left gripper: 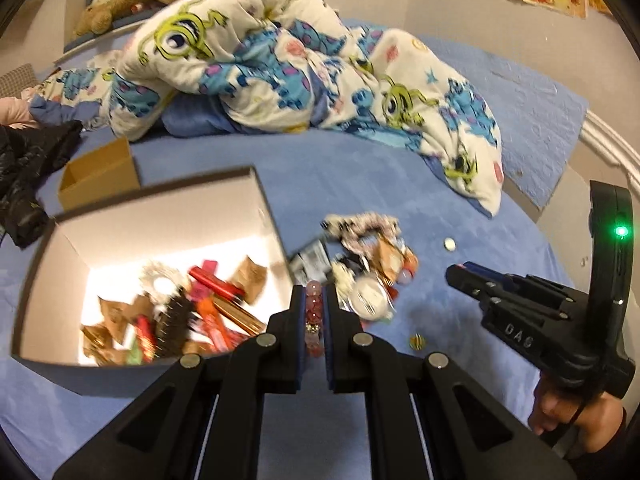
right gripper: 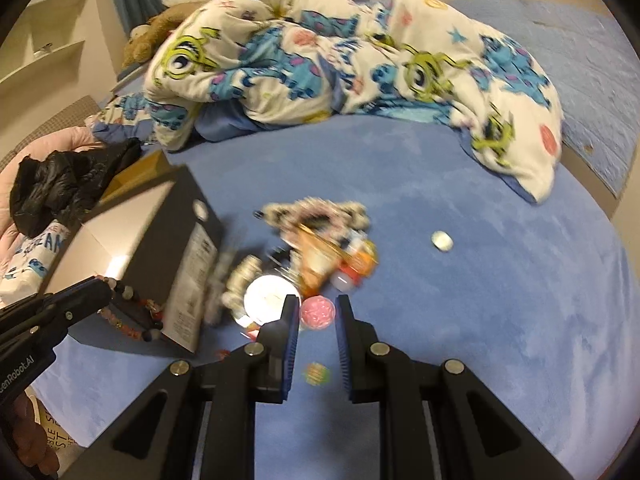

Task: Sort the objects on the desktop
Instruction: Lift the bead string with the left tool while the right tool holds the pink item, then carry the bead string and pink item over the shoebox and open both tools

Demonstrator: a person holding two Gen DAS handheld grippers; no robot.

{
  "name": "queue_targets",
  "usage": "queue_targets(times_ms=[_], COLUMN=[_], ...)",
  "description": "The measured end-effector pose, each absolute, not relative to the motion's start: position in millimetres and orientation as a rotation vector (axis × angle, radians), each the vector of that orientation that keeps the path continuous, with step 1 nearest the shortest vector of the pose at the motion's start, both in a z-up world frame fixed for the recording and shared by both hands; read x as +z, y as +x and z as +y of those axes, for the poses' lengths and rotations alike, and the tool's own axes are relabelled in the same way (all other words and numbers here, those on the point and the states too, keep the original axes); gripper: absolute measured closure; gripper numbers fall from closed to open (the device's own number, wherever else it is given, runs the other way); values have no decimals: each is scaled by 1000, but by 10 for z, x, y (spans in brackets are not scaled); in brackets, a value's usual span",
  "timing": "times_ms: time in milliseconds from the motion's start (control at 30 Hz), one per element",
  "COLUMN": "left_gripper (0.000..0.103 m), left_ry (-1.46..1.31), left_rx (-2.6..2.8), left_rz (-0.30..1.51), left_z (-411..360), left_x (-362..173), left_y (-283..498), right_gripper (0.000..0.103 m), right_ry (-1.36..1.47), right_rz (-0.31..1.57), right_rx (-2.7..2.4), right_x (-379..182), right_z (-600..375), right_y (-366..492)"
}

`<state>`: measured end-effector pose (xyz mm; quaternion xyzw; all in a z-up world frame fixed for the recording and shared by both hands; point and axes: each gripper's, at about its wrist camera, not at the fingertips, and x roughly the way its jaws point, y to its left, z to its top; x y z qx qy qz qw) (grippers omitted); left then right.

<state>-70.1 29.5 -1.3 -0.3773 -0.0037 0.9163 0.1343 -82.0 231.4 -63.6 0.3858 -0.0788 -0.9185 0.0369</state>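
Left wrist view: the left gripper point(left gripper: 314, 316) is pinched tight on a pink bead bracelet point(left gripper: 313, 312), hanging just beside the near right corner of the open box point(left gripper: 160, 216) on the blue bed cover point(left gripper: 360, 168). To do this well, I'd carry it further left over the box's middle before letting go, so the dangling beads don't drape over the wall. The right gripper point(right gripper: 318, 322) stands part open, holding nothing, with a pink ball point(right gripper: 317, 312) between its tips beside the remaining pile point(right gripper: 316, 240).
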Motion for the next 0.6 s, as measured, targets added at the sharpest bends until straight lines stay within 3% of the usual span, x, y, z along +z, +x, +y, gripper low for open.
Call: queue_targets(times_ms=[400, 600], left_gripper=[95, 95], left_ry=[-1022, -1065], left_rx=[2794, 2850], left_rz=[-16, -9], left_z=[-513, -837], left_x=[540, 469], left_y=[-750, -777], right_gripper=[85, 85], right_ry=[1028, 1007], right_rz=[-109, -83], right_rx=[-2694, -2615], right_x=[53, 95], right_z=[1106, 518], right_y=[-1126, -1174])
